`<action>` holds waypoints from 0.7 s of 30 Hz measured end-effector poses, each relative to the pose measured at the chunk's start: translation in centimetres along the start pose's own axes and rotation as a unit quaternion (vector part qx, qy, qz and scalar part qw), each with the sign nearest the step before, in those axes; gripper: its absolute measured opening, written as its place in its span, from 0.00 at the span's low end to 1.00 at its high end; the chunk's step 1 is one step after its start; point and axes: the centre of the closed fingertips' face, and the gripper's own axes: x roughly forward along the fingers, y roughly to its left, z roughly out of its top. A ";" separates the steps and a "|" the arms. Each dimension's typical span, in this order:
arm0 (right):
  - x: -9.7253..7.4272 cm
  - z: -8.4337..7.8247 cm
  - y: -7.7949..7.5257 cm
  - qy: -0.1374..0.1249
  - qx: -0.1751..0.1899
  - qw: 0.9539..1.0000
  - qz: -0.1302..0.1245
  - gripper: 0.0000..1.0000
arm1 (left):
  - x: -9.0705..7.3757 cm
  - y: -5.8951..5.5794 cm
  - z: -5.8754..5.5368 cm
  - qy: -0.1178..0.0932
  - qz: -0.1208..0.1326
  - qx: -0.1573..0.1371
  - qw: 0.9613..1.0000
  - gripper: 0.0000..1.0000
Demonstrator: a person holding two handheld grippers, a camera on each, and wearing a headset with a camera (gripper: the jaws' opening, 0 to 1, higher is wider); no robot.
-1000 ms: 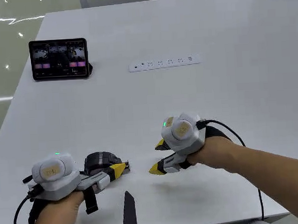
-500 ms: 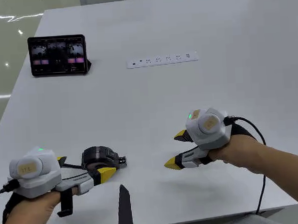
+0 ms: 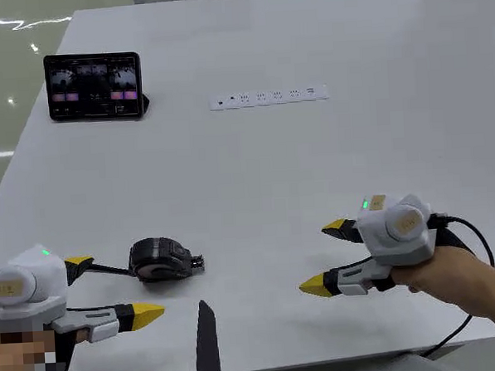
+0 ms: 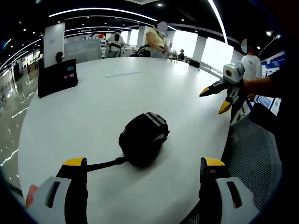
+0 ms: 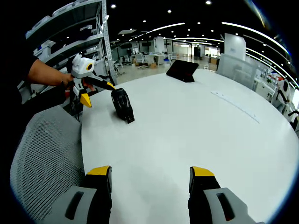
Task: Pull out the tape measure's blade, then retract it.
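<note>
A black tape measure (image 3: 158, 259) lies on the white table (image 3: 255, 177) near its front left, its strap trailing to the left and its blade drawn in. In the left gripper view the tape measure (image 4: 142, 137) rests just ahead of my left gripper (image 4: 142, 166), whose yellow-tipped jaws stand wide apart with nothing between them. From above, the left gripper (image 3: 116, 288) sits left of and nearer than the case. My right gripper (image 3: 326, 256) is open over bare table at the front right, well apart from the tape measure (image 5: 122, 105).
A dark tablet (image 3: 93, 85) stands propped at the back left. A white power strip (image 3: 269, 96) lies across the middle far part of the table. The table's near edge runs just below both grippers, with a mesh chair (image 5: 44, 163) beside it.
The left gripper has let go of the tape measure and drawn back to the left. The right gripper has moved right and nearer. The tape measure now lies alone on the table.
</note>
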 end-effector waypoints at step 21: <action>-6.4 -5.8 -4.8 0.023 0.038 0.998 -0.054 0.85 | -1.6 1.5 -0.9 0.021 0.004 0.015 1.000 0.99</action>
